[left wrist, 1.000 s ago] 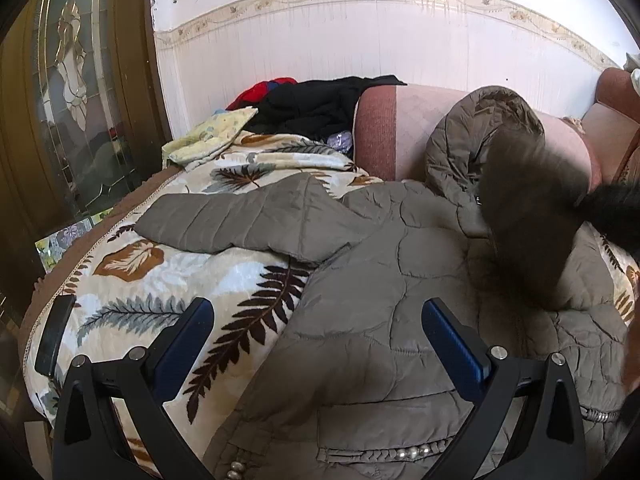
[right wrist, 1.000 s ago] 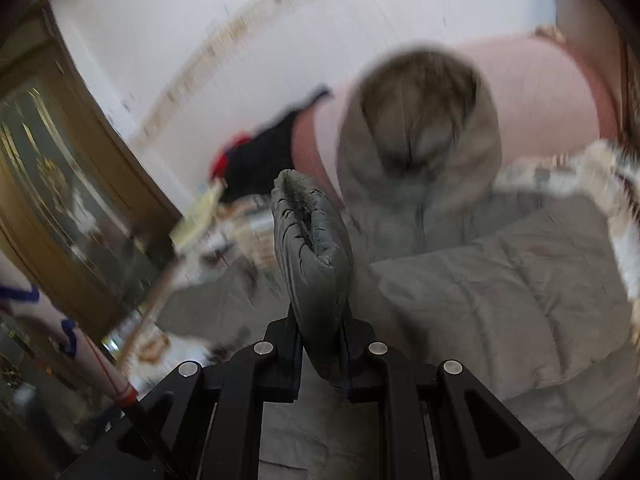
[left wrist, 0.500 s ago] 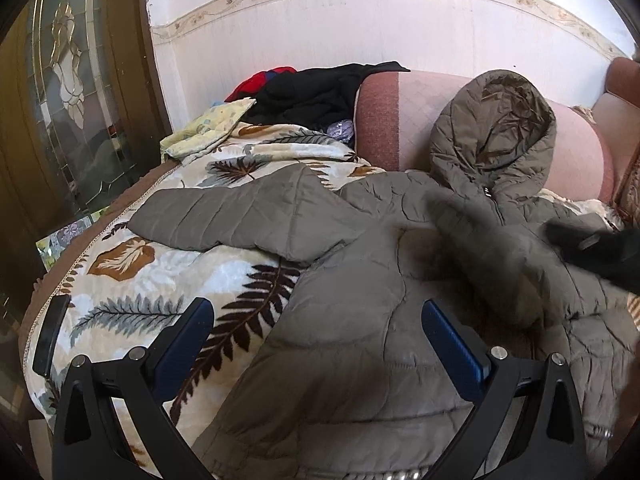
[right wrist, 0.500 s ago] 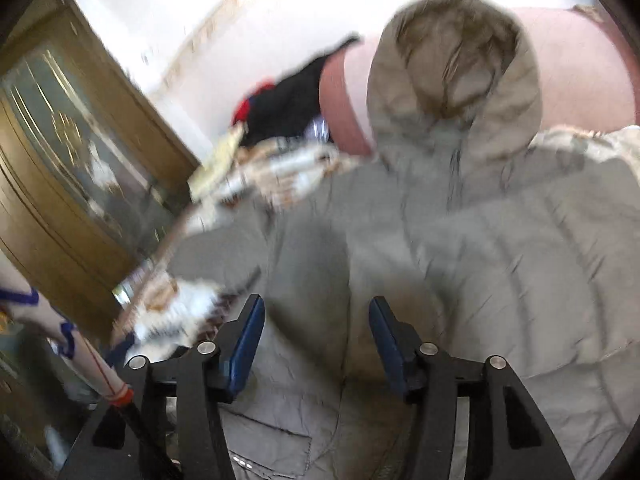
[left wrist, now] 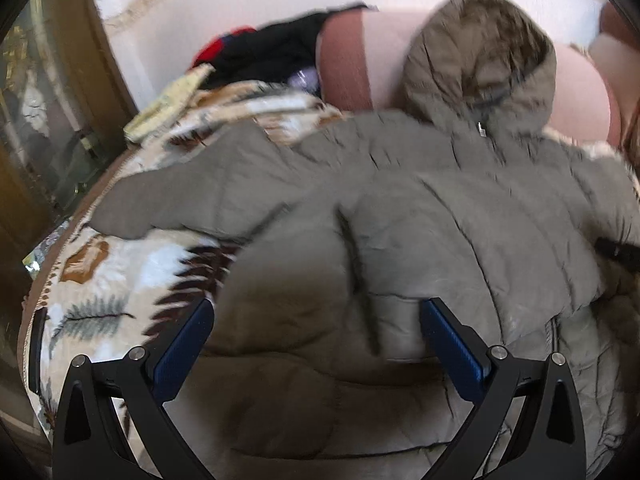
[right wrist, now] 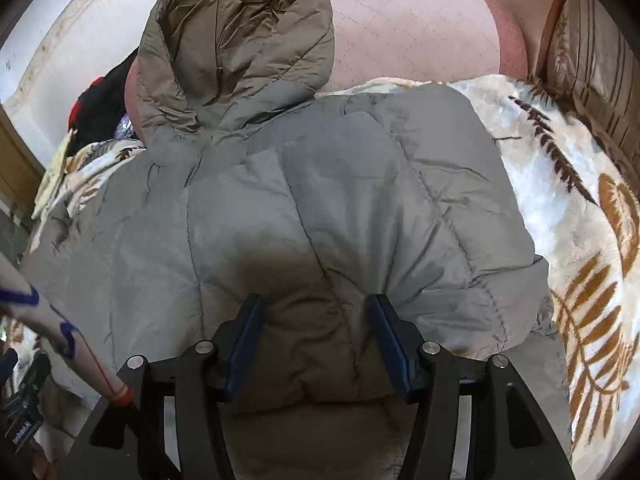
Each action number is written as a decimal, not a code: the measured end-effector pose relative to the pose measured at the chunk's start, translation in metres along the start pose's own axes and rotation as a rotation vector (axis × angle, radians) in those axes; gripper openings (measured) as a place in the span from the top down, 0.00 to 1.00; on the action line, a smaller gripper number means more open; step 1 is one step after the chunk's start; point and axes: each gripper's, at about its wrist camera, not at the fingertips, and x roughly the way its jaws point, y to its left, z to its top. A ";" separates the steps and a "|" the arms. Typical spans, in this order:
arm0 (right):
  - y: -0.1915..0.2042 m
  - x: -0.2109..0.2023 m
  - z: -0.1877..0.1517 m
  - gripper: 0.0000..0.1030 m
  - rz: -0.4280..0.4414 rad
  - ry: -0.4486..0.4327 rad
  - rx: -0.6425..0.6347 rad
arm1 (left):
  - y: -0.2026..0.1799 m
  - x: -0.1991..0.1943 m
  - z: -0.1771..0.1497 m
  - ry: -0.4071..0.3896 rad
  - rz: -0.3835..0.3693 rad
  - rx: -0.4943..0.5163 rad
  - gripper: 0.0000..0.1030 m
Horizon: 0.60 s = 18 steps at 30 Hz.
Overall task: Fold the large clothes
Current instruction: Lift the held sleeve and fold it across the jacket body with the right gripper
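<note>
- Here I see the leaf-print blanket (right wrist: pixel 568 184) spread beneath everything.
- My padded jacket (right wrist: pixel 320 200) lies on that blanket, hood (right wrist: pixel 236 40) propped against the pink cushion (right wrist: pixel 416 28).
- My left gripper (left wrist: pixel 316 336) gapes wide over the jacket, holding nothing.
- My right gripper (right wrist: pixel 314 340) stands parted, fabric bulging between its fingers.

You won't find readable writing in either view. A black object (right wrist: pixel 22 426) at the right wrist view's lower left edge carries pale lettering, too small to read.
</note>
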 end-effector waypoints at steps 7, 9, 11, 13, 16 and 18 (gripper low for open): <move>0.046 -0.033 -0.003 0.39 0.047 -0.045 -0.090 | -0.004 -0.012 0.001 -0.034 -0.019 0.019 0.00; 0.062 -0.040 -0.008 0.39 0.076 -0.057 -0.123 | -0.005 -0.017 0.001 -0.054 -0.015 0.027 0.00; 0.073 -0.046 -0.014 0.39 0.101 -0.056 -0.136 | -0.004 -0.022 0.001 -0.074 -0.007 0.036 0.00; 0.079 -0.052 -0.022 0.39 0.121 -0.059 -0.138 | -0.002 -0.026 0.002 -0.088 -0.004 0.041 0.00; 0.087 -0.060 -0.034 0.39 0.134 -0.057 -0.149 | 0.005 -0.030 0.004 -0.104 0.001 0.028 0.00; 0.090 -0.066 -0.041 0.39 0.140 -0.061 -0.152 | 0.010 -0.032 0.006 -0.109 -0.001 0.013 0.00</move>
